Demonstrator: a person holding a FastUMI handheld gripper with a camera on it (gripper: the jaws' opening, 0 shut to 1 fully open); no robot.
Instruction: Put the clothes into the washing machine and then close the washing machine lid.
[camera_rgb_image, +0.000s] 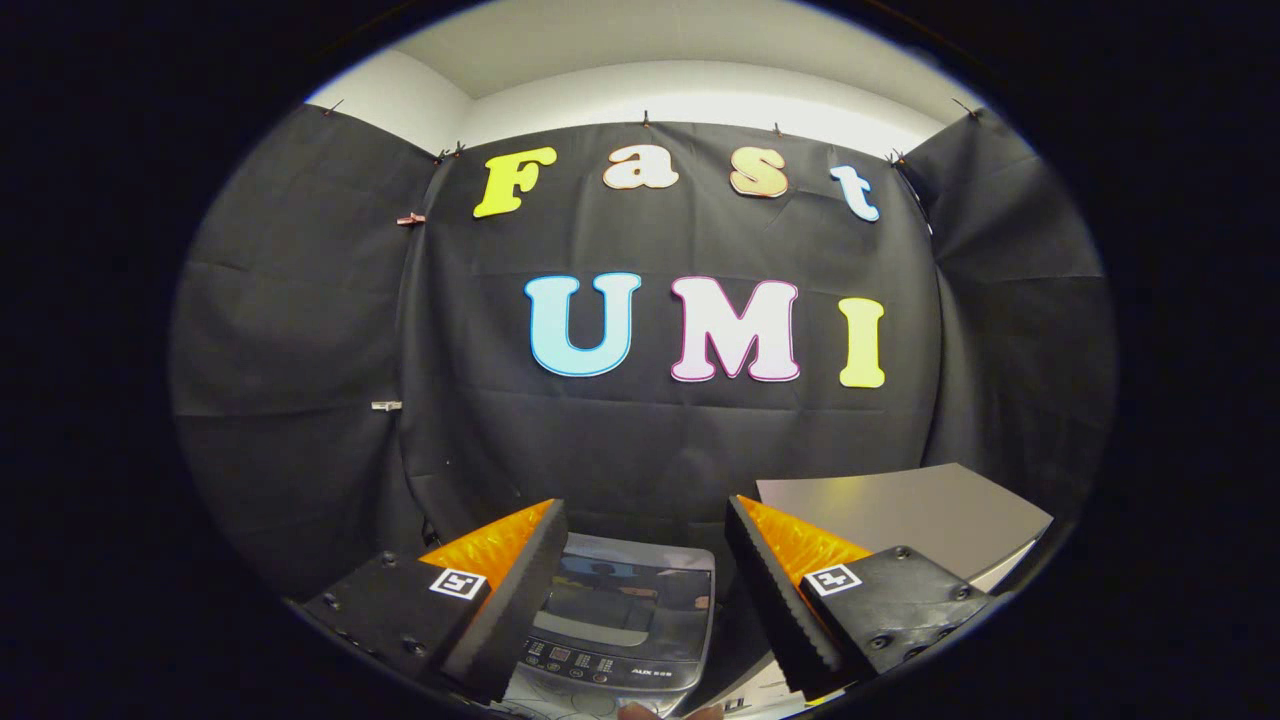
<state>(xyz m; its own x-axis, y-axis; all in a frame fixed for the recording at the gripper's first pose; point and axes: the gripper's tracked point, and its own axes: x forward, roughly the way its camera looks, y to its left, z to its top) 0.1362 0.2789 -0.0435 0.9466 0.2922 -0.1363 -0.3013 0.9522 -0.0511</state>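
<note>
Nearest, low in the frame, the gripper (645, 560) holds its two fingers spread wide apart with nothing between the pads; each finger carries one small square black-and-white marker, so two markers in all. Down at the very bottom centre, a sliver of a fingertip of a person's hand (640, 711) peeks in, too little of it to say more. Just ahead of the fingers and seen through the gap between them sits one grey top-loading washing machine (620, 620), its dark glassy lid (625, 590) lying flat and closed, with a strip of small control buttons (570, 660) along the near edge. No clothes can be made out from here. To the right of the machine, behind the right finger, stands one flat grey table top (900, 515) with a pale edge, bare where it shows. Farther back, black cloth (650, 440) hangs across three sides of the booth, pinned along its top by several small clips, and above it runs a white wall (700, 90).
</note>
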